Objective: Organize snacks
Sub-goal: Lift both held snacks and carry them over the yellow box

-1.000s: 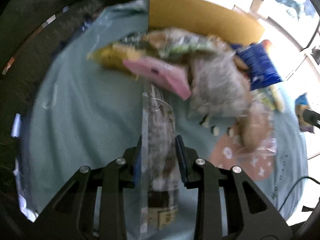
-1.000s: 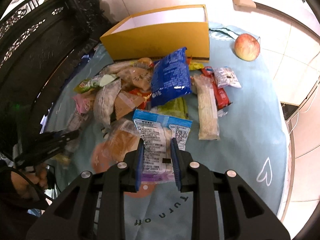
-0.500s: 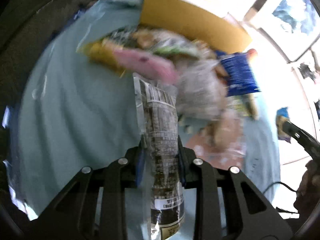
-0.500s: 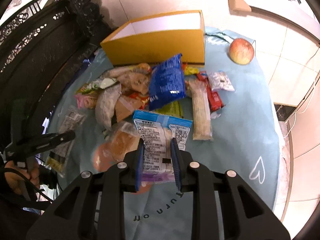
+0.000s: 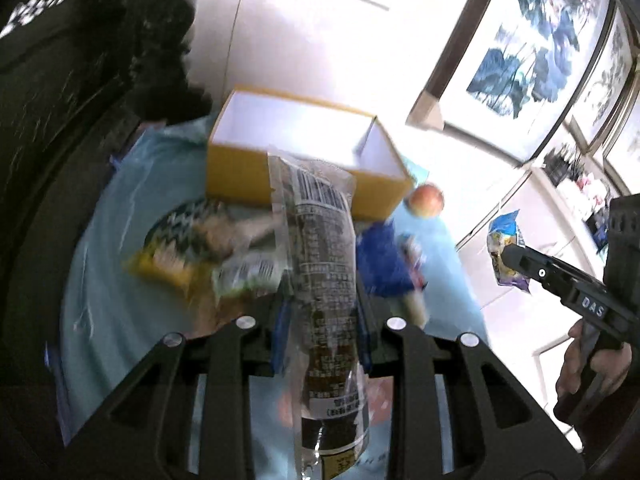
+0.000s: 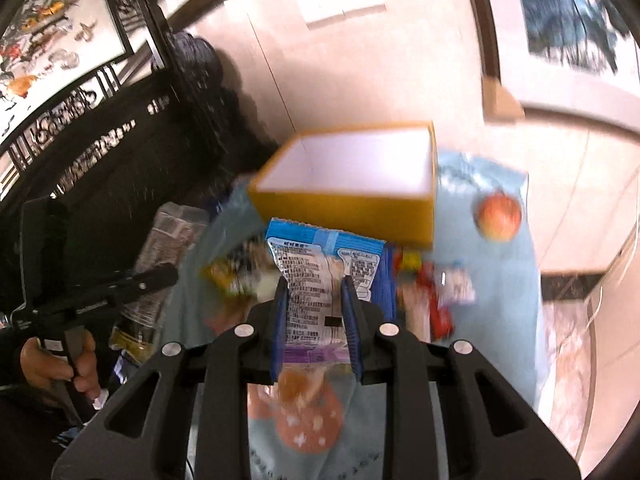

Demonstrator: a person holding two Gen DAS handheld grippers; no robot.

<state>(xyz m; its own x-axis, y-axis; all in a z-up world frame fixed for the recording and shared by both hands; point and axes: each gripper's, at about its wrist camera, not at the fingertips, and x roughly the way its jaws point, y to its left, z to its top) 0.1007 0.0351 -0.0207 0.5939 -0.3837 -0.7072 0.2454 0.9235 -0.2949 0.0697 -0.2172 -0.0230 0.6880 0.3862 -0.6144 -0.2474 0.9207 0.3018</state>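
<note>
Snacks lie in a loose heap (image 6: 248,272) on the blue-green tablecloth (image 5: 132,216), just in front of the yellow cardboard box (image 6: 352,204), which stands open and looks empty from both wrist views.

Your left gripper (image 5: 320,316) is clamped on a long clear-wrapped packet (image 5: 320,248) with dark contents and a printed label; the packet sticks out past the fingertips toward the box and hangs clear of the cloth. Your right gripper (image 6: 316,316) is clamped on a light-blue packet (image 6: 316,268) with a printed back panel, also off the table. Each gripper shows in the other's view, held at the side of the table with a hand (image 6: 60,360) on its handle.

Step in hand, as I read it: carry phase. Both picks are made, neither packet is in the box yet.

Next move calls for:
- bringing each packet over the box opening, not merely against its near wall;
- minding the long packet's free end, which could catch the rim;
- letting go only once the packet is inside the walls;
- keeping the two grippers apart over the narrow opening, one at a time if need be.

An apple (image 6: 500,216) sits on the cloth beside the box's right end, apart from the heap. A dark blue bag (image 5: 380,264) and a red wrapper (image 6: 436,304) remain among the pile.
</note>
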